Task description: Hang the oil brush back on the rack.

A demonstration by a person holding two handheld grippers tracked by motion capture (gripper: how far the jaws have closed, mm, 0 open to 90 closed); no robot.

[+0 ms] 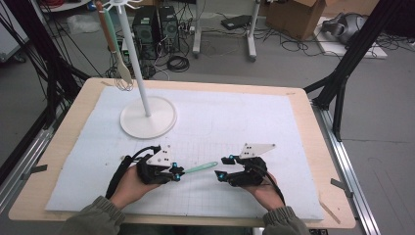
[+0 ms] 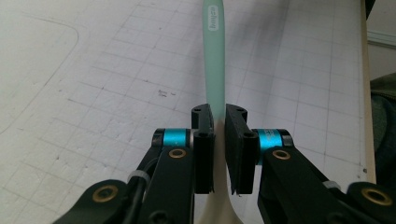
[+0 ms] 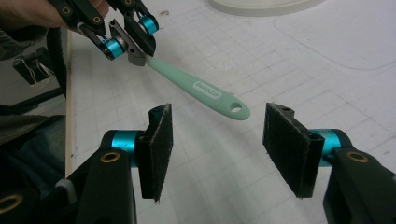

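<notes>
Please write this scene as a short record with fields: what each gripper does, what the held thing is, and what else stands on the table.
left gripper: shut on the mint-green utensil handle, held just above the mat
right gripper: open, jaws wide apart, facing the free end of the handle, not touching it
handle end: has a hanging hole, points toward the right gripper
surface: white gridded mat on a wooden table
other things: white rack stand on a round base, one utensil hanging from it
</notes>
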